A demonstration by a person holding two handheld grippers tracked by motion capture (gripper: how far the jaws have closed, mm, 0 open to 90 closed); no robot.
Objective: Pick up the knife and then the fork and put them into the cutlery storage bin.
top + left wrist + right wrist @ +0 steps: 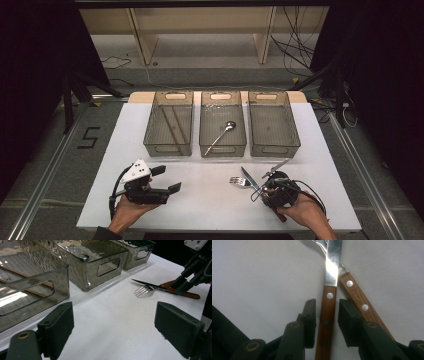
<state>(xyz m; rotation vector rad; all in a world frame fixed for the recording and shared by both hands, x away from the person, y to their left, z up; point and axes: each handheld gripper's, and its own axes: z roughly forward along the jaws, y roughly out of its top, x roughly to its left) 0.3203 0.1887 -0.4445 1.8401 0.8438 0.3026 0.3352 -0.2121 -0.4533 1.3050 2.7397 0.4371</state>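
A knife (249, 179) with a wooden handle lies crossed over a fork (238, 181) on the white table (200, 200), in front of the middle bin. In the right gripper view the knife handle (329, 302) runs between the two jaws of my right gripper (327, 322), with a thin gap on each side. The fork's handle (358, 300) passes under the right jaw. My right gripper (261, 191) points at the knife from the lower right. My left gripper (167, 179) rests at the front left, open and holding nothing (113, 327).
Three clear grey bins stand in a row at the back. The left bin (168, 149) holds chopsticks (172, 125), the middle bin (222, 149) holds a spoon (222, 132), and the right bin (275, 149) has nothing in it. The table's front edge runs just behind both hands.
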